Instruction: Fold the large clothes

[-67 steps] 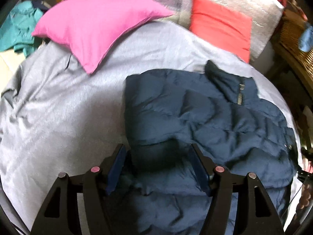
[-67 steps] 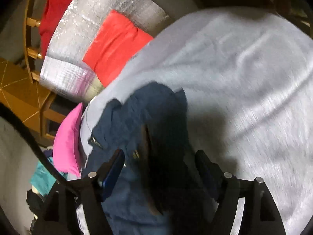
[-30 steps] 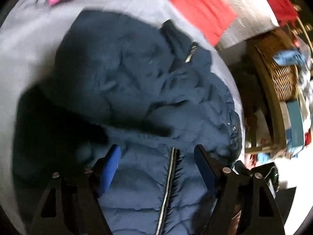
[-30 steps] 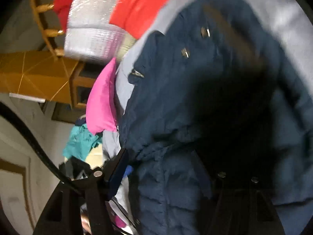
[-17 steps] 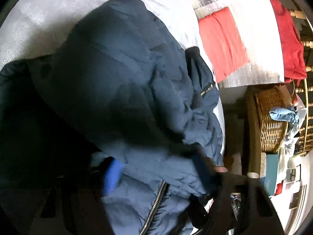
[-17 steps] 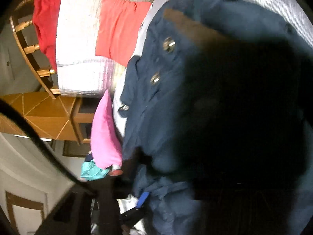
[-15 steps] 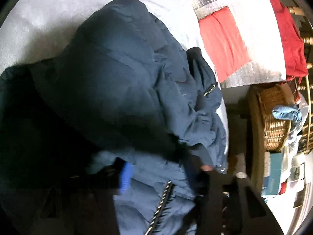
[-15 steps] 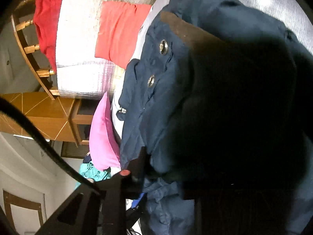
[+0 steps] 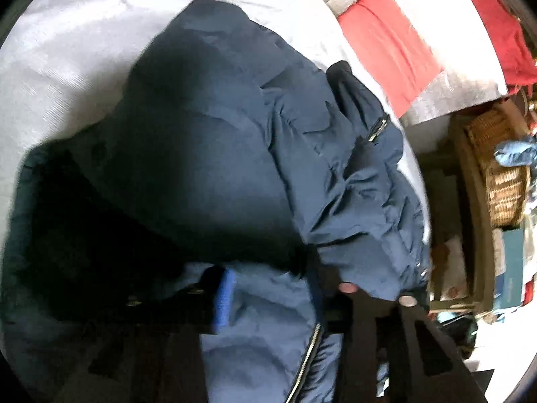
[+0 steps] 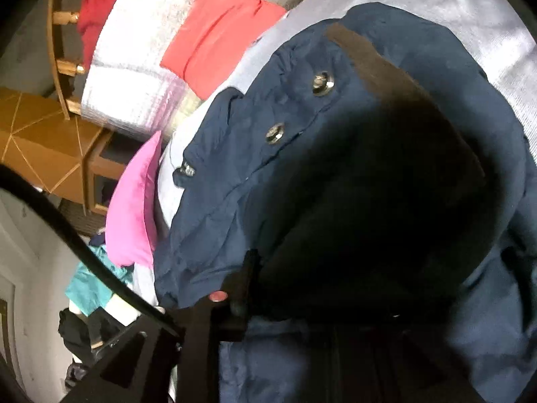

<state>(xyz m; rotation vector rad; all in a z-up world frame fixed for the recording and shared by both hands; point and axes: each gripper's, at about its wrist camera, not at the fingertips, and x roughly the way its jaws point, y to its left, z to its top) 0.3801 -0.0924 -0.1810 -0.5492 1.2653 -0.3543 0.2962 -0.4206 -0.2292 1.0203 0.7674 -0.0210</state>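
A dark blue puffer jacket lies bunched on a grey bedsheet, its upper part humped up and shadowed. My left gripper is at the jacket's near edge beside the zip; a bulge of lighter blue fabric fills the gap between its blue pad and the other finger, and its jaws are opening. In the right wrist view the jacket, with snap buttons and a brown strip, drapes over my right gripper. Only one finger shows; its jaws are opening, with dark fabric covering the gap.
A red cushion on a silver-grey cover sits at the head of the bed, and a pink pillow lies beside the jacket. A wicker basket stands past the bed's edge. Wooden furniture and teal clothing are beyond the pillow.
Both grippers, wide open a second ago, have narrowed around the jacket's near edge. The jacket's far part now humps higher, and both views have tilted slightly.
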